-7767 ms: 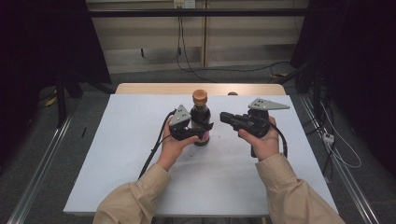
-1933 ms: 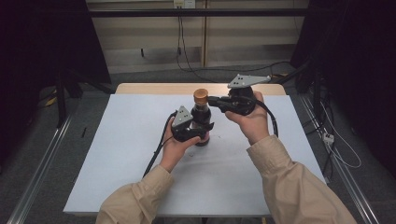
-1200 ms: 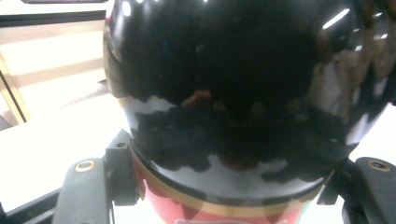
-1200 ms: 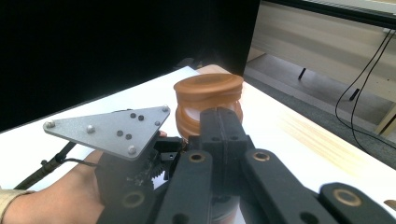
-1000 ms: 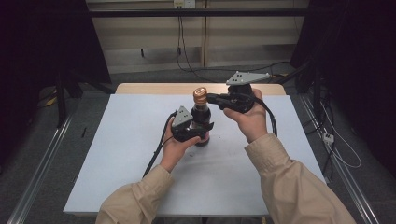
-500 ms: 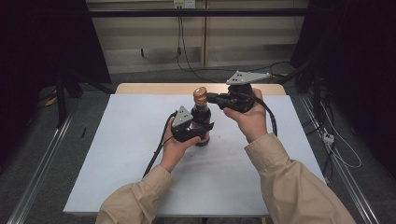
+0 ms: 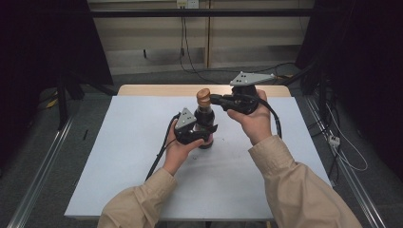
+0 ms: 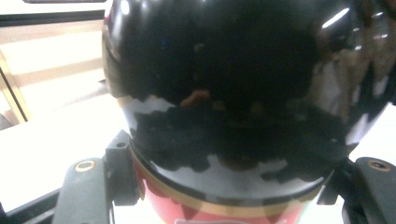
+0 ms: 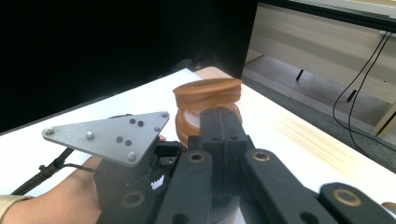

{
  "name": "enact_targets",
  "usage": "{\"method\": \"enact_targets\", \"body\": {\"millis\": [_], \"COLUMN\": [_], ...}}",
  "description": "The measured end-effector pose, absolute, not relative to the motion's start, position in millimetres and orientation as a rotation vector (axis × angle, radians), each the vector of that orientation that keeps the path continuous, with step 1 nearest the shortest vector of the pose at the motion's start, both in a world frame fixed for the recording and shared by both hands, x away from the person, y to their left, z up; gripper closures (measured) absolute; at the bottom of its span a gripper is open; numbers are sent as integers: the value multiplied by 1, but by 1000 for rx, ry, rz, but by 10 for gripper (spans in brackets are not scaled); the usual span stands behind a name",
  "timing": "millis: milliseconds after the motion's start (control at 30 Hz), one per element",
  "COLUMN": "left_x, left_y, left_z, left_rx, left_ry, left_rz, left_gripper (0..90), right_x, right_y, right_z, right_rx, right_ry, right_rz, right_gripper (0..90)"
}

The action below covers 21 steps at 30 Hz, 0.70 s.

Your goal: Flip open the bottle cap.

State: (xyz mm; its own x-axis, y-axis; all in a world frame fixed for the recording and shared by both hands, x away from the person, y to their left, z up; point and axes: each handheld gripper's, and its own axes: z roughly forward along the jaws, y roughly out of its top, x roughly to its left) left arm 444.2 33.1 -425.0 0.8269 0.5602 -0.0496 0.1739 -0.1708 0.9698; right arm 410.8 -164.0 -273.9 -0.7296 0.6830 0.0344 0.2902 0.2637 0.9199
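Bottle: you have the dark bottle (image 7: 205, 124) standing upright on the white table (image 7: 119, 156), a little above the middle of the high view. In the left gripper view its glossy black body (image 8: 233, 93) takes up most of the frame, with a red and gold band across the bottom middle.

Cap: the brown cap (image 7: 203, 96) sits on the bottle's neck, just above centre of the high view. In the right gripper view the cap (image 9: 208, 95) lies in the middle of the frame, with a pale ring between its upper and lower brown parts.

Left gripper: your left gripper (image 7: 197, 135) clasps the bottle's lower body, jaws drawn in on both sides. In the left gripper view the two black jaws rise at lower left and lower right and press against the glass.

Right gripper: your right gripper (image 7: 214, 99) comes in level from the right of the high view, its tip at the cap. In the right gripper view its jaws lie together with no gap, and their tip meets the cap from below in the frame. You cannot tell whether it grips the cap or only touches it.

Hands: your left hand (image 7: 178, 149) is below the bottle; your right hand (image 7: 254, 118) is to its right and higher in the frame.
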Motion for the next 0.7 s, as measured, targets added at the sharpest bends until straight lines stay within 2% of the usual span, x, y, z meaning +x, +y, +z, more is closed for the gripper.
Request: {"method": "enact_targets", "body": {"millis": [700], "left_x": [444], "left_y": [33], "left_z": [-425], "left_rx": [1737], "left_ry": [573], "left_rz": [380], "left_gripper": [304], "right_x": [412], "right_y": [-161], "right_z": [-269], "right_rx": [868], "right_ry": [2172], "right_rz": [1469], "right_gripper": [900]}}
